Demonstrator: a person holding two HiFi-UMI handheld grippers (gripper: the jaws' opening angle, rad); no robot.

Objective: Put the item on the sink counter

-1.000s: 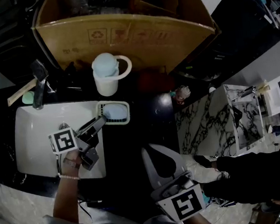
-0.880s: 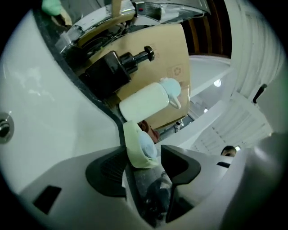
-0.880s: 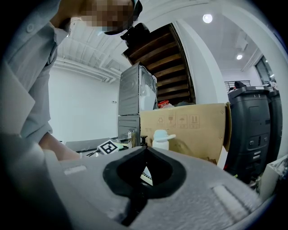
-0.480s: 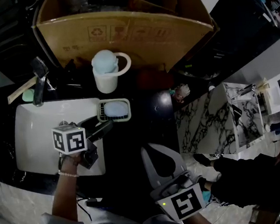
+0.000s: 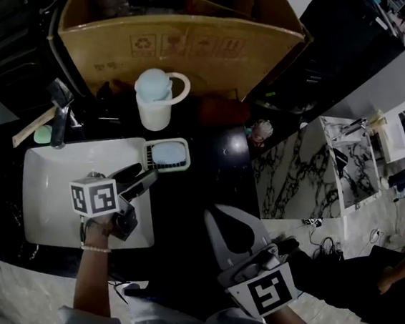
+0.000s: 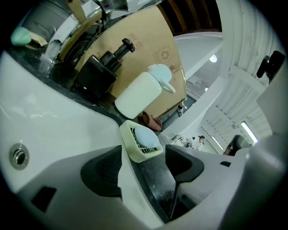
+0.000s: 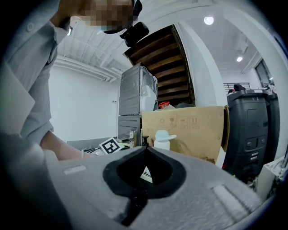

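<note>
A cream soap dish (image 5: pixel 169 155) holding a pale blue soap bar lies on the black sink counter (image 5: pixel 213 160), just right of the white basin (image 5: pixel 51 191). My left gripper (image 5: pixel 148 173) hovers over the basin's right rim, pointing at the dish. Its jaws have just been opening, and now stand wide with nothing between them. In the left gripper view the dish (image 6: pixel 141 141) sits a little beyond the left gripper (image 6: pixel 144 164), apart from both pads. My right gripper (image 5: pixel 214 217) hangs over the counter's near side with its tips together, and the right gripper (image 7: pixel 145 149) holds nothing.
A white jug with a blue lid (image 5: pixel 156 101) stands behind the dish, in front of a big cardboard box (image 5: pixel 175 38). The faucet (image 5: pixel 59 115) and a dark pump bottle (image 6: pixel 101 72) are at the basin's back. A marble-patterned block (image 5: pixel 297 176) lies to the right.
The left jaws were at the dish's left edge a second ago. They have opened and drawn back a little, and the gripper has rolled. The dish stays on the counter.
</note>
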